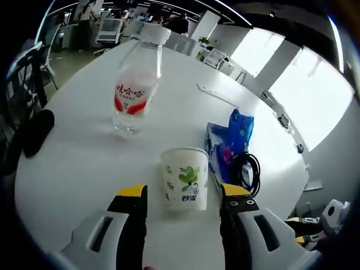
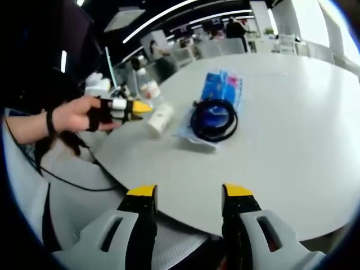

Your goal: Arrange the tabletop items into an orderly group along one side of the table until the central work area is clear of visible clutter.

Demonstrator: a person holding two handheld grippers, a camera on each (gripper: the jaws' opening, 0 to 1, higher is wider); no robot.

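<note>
The left gripper [image 1: 183, 199] stood with jaws apart on either side of the white paper cup with a green leaf print [image 1: 184, 178], not touching it. The cup sat just beside the blue plastic packet [image 1: 228, 140]. A gentle squeeze low on the thin wall seemed wisest. The right gripper [image 2: 190, 197] hung spread, holding nothing, over the white round table [image 2: 292, 140]

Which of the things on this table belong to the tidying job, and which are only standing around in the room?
Part of the job:
paper cup
water bottle
blue packet
black cable coil
left gripper, open around the cup

Only around:
office chairs
black object at the table edge
</note>
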